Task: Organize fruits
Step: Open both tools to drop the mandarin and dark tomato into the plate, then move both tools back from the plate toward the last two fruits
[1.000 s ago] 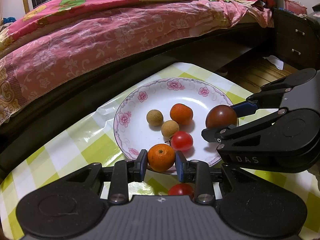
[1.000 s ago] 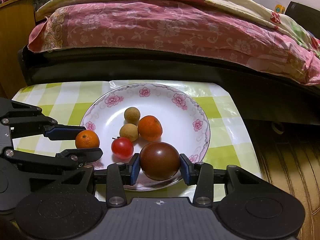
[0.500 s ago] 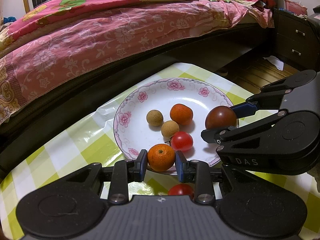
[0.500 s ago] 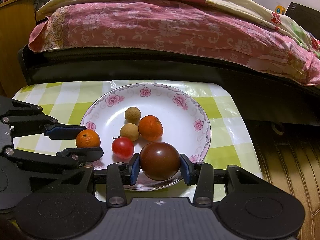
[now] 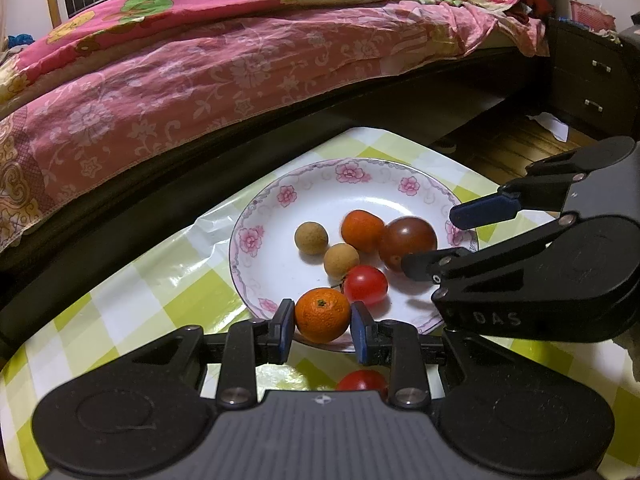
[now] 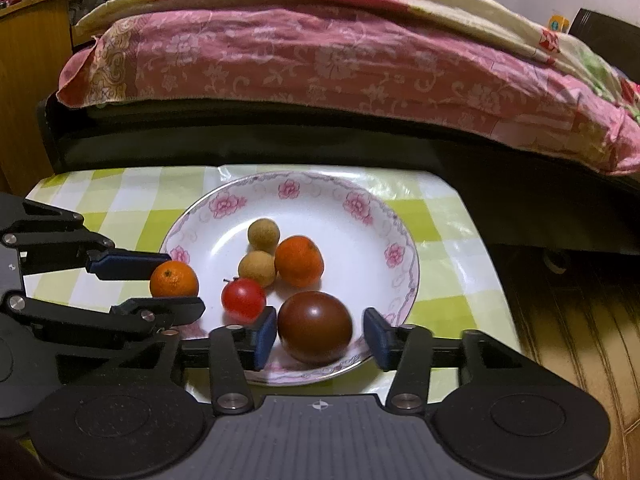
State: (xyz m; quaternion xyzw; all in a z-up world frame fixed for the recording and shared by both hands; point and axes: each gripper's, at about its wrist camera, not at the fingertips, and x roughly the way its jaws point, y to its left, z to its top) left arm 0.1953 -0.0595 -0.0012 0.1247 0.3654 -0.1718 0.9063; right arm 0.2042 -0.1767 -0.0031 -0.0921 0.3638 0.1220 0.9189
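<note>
Left wrist view showed the left tongs [image 5: 322, 322] pinching a small, firm, slippery mandarin [image 5: 322, 314] across its middle; right tongs [image 6: 320, 334] stood wide around the soft dark tomato [image 6: 315, 327].

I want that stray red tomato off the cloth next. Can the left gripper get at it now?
Probably not: the left gripper is shut on the small orange, and the stray tomato lies behind its fingertips.

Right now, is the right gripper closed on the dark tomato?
No: in the right wrist view, the right gripper is open, with gaps between its pads and the dark tomato, which sits on the plate.
</note>
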